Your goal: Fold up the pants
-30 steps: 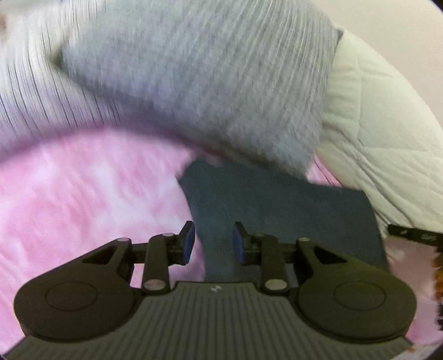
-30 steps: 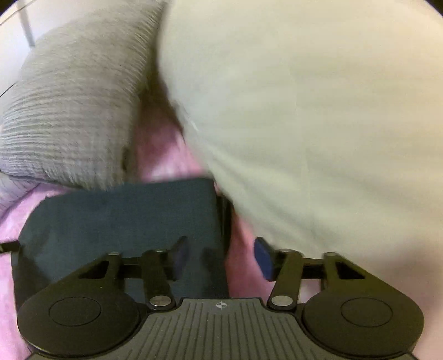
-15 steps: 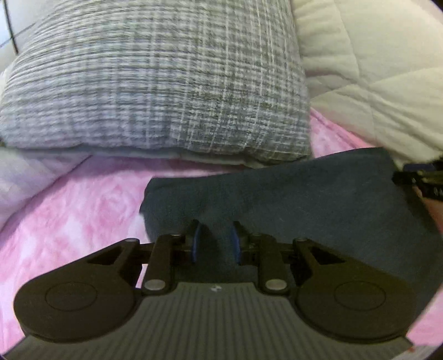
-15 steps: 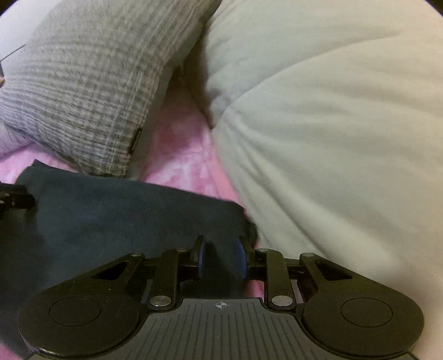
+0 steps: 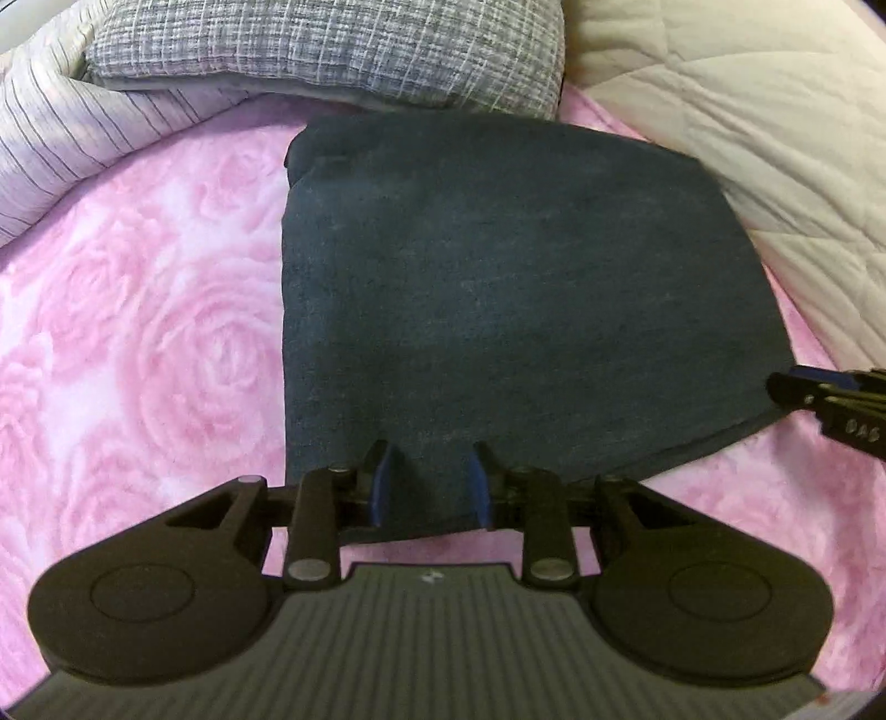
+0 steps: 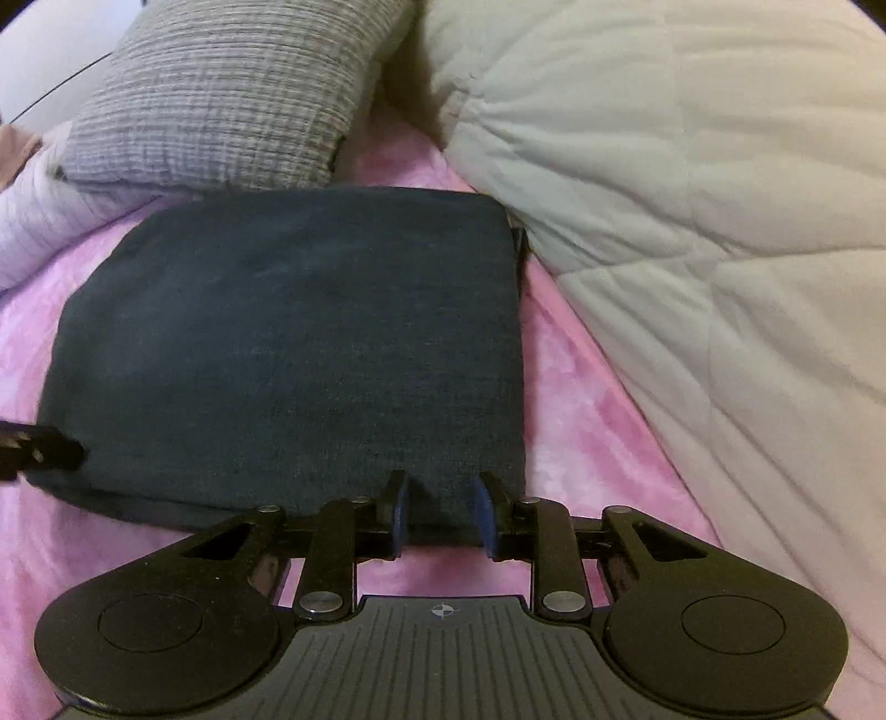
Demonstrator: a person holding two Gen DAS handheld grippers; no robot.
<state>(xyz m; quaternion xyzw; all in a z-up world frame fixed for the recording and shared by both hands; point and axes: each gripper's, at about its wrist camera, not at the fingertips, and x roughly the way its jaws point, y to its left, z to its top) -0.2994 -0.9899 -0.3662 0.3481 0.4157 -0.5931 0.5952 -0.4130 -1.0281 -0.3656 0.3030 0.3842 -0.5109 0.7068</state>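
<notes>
Dark navy knit pants point(image 5: 515, 288), folded into a flat rectangular stack, lie on a pink rose-print bed cover point(image 5: 138, 332). Far edge of the stack sits just below a grey crosshatch-weave pillow point(image 5: 332, 50); a cream quilted comforter point(image 6: 692, 221) is bunched along the stack's right side, touching its far right corner. A white blanket with thin dark stripes point(image 5: 61, 138) is heaped at far left.

Left gripper point(image 5: 429, 482): 2 black fingers point(image 5: 379, 482) with blue pads, parted to a moderate gap, straddling the near left edge of the pants. Cloth shows between the pads, but the pads do not press on it; nothing is pinched.

Right gripper point(image 6: 441, 507): same build, fingers point(image 6: 396, 509) parted to a similar moderate gap at the near right corner of the stack. Fabric edge lies in the gap, loose, not clamped.

Each gripper's tip shows at the edge of the other's view: the right one at the right margin of the left wrist view, the left one at the left margin of the right wrist view, both at the near edge of the pants.

Writing: none readable. A small pale mark sits on each gripper body; small white marks on the right gripper's side are too small to read. A small dark tag on the pillow's seam is illegible.

Containers: none in view.
</notes>
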